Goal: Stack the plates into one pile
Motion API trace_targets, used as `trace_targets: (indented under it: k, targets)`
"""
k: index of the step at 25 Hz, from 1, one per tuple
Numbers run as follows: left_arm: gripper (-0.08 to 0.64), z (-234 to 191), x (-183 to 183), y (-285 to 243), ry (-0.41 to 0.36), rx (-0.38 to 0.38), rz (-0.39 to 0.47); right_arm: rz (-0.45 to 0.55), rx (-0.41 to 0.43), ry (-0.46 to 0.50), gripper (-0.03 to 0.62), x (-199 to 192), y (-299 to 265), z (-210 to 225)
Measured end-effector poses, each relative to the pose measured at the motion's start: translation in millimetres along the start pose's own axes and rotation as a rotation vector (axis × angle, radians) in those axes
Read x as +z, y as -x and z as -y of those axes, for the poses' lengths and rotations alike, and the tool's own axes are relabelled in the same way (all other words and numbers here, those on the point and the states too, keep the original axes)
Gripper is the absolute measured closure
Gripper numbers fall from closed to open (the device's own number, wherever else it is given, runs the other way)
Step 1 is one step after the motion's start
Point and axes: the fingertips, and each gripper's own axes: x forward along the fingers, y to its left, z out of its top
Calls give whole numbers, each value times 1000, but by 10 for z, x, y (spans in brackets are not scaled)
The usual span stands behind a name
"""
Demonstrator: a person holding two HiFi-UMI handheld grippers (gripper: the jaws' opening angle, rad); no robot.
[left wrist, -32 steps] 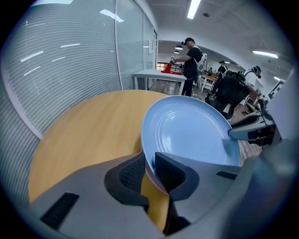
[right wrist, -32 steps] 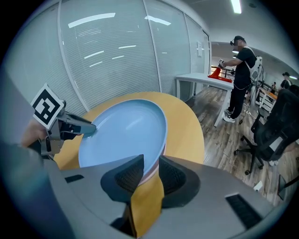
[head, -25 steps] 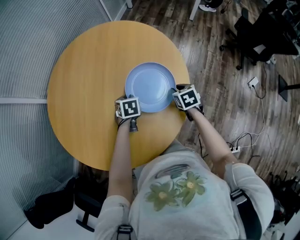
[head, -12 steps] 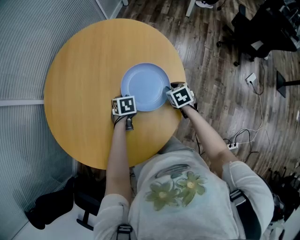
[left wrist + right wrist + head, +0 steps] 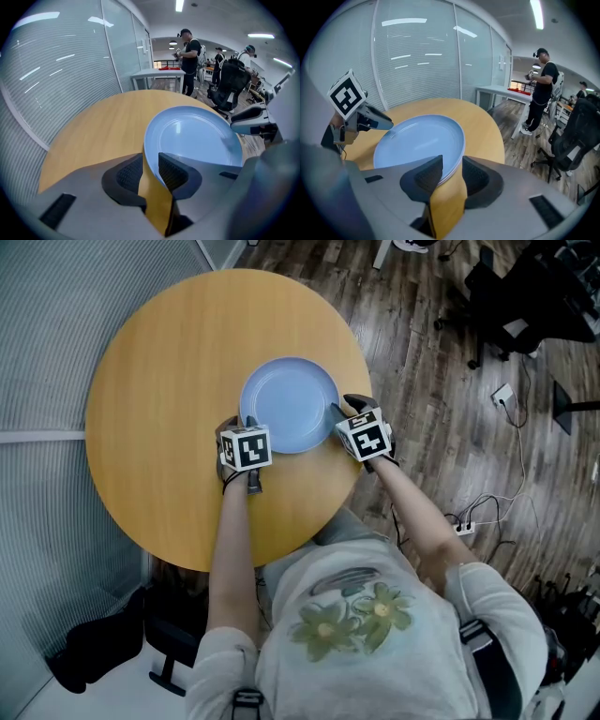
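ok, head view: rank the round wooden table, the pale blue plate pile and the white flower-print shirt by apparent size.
1. Round wooden table
2. White flower-print shirt; nearness to the camera inflates it
3. Pale blue plate pile

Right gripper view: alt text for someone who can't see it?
The right gripper, jaws just opening, straddles the near rim of a stack of pale blue plates on a round wooden table. The left gripper sits at its far edge.

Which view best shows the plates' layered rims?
The right gripper view: the plates show stacked rims edge-on, close up. The head view shows them as one blue disc; the left gripper view, mostly the top face.
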Motion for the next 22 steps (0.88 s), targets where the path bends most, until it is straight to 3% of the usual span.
trace_targets:
  k: [3,7,10,13,18,22]
  targets:
    - [449,39,140,243,21,-13,120,85,-44,-32,466,74,197,24]
    - [469,194,96,596,70,-119,220,167,29,-73,505,80,447,-242]
    - [509,326,-62,834,94,-182,257,233,123,-70,522,19,685,-544]
    - [528,457,-230,1035,95,-225,281,260,151,-41,537,-75,902,-789]
    - [529,776,-596,1296,5,-238,292,271,228,-42,545,-285,1231,-1166]
    - [528,1019,-776,1587,34,-321,324,265,246,-27,546,-428,1406,-1440]
